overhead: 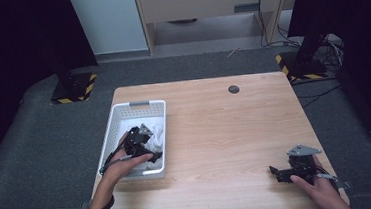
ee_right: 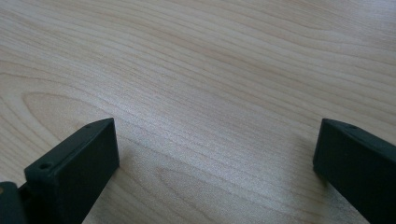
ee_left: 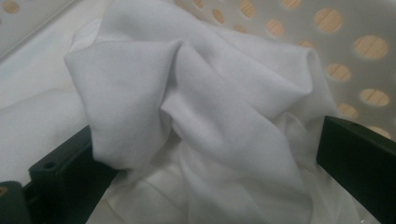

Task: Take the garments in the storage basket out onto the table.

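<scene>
A white perforated basket (overhead: 117, 121) stands on the left part of the wooden table (overhead: 225, 126). Crumpled white cloth (overhead: 157, 134) lies inside it. My left gripper (overhead: 152, 155) reaches down into the basket, held by a hand. In the left gripper view its jaws stand wide open on either side of a raised fold of the cloth (ee_left: 201, 107), with the basket's holed wall (ee_left: 355, 56) behind. My right gripper (overhead: 274, 169) rests low over the table's near right corner, open, with bare wood (ee_right: 210, 93) between its jaws.
A small dark round grommet (overhead: 233, 89) sits in the table's far middle. Beyond the table are grey floor, two black stands with yellow-black striped bases (overhead: 74, 88), loose cables (overhead: 329, 48) at the far right, and a wooden desk frame (overhead: 211, 7).
</scene>
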Tool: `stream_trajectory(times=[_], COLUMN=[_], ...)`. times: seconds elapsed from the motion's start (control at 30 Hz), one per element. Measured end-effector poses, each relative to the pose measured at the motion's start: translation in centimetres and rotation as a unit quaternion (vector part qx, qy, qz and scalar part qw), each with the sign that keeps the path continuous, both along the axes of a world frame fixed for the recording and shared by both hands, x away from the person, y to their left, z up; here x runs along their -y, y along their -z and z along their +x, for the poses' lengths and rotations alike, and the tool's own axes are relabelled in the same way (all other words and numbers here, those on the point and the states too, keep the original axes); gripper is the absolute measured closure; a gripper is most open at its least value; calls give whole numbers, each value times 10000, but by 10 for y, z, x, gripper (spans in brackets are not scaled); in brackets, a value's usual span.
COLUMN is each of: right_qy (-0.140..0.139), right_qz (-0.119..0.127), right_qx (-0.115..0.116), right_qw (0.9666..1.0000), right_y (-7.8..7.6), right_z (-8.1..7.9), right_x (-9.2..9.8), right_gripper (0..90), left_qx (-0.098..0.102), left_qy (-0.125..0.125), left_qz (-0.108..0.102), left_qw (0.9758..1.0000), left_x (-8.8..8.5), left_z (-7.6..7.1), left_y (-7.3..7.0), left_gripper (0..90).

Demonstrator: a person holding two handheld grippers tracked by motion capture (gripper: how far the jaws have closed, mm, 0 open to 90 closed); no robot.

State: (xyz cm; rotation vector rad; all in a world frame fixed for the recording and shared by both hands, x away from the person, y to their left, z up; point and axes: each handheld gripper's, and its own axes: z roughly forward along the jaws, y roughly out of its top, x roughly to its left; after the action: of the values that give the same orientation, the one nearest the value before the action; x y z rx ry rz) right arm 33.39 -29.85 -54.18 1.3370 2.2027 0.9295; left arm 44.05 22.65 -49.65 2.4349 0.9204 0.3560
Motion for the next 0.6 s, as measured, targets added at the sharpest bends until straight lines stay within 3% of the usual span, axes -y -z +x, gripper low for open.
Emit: stream_trajectory(times=[0.23,0.6], right_qy=[1,1], right_qz=[1,0], right_qx=[1,0], right_qw=[10000,10000], right_y=[0,0], right_z=[0,0], right_x=[0,0], right_gripper=[4,4], left_qx=[-41,-100], left_qy=[-8,-97], left_qz=[174,212], left_qw=[9998,9997], left_x=[1,0], left_z=[4,12], left_y=[6,11], left_gripper=[0,0])
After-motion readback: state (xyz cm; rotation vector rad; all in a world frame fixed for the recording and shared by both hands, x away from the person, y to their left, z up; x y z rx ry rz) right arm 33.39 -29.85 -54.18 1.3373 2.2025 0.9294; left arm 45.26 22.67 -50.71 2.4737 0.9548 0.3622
